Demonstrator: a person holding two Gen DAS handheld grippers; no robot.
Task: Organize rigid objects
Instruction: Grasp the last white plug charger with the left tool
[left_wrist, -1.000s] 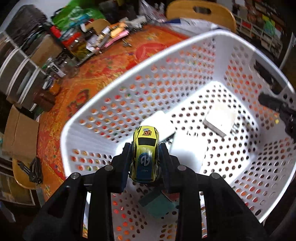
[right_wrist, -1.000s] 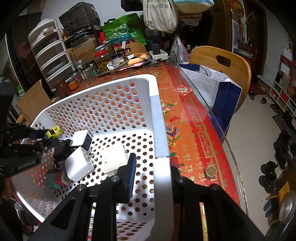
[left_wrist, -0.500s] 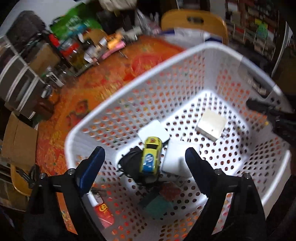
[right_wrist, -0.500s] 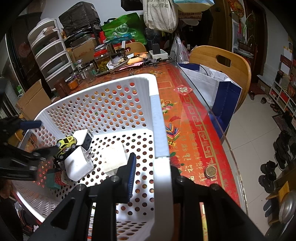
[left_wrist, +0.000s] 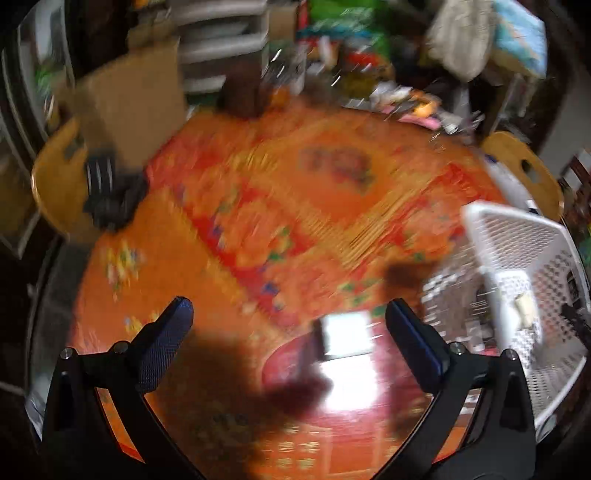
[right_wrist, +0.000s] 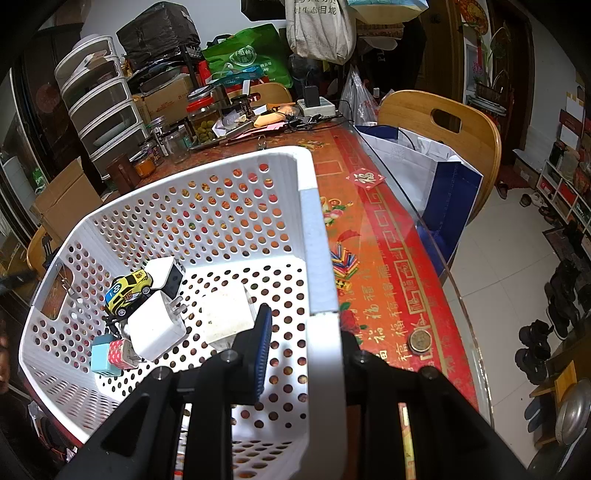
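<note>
A white perforated basket (right_wrist: 236, 177) stands on the orange-red table. In it lie a yellow toy car (right_wrist: 127, 290), white chargers (right_wrist: 157, 328), a white block (right_wrist: 227, 312) and a small blue and red piece (right_wrist: 110, 356). My right gripper (right_wrist: 303, 354) is shut on the basket's near rim. My left gripper (left_wrist: 290, 332) is open and empty, above the table to the left of the basket (left_wrist: 524, 236). That view is blurred. A white card-like object (left_wrist: 347, 338) lies on the table between its fingers.
Jars, boxes and clutter (right_wrist: 207, 122) crowd the table's far end. Wooden chairs (right_wrist: 443, 122) stand at the table, one with a white and blue bag (right_wrist: 428, 170) on it. A coin (right_wrist: 420, 340) lies near the table's glass edge. Drawers (right_wrist: 99, 110) stand at the back left.
My left gripper opened and dropped the yellow toy car into the basket, then swung out to the left over the table. The right gripper has kept its hold on the rim.
</note>
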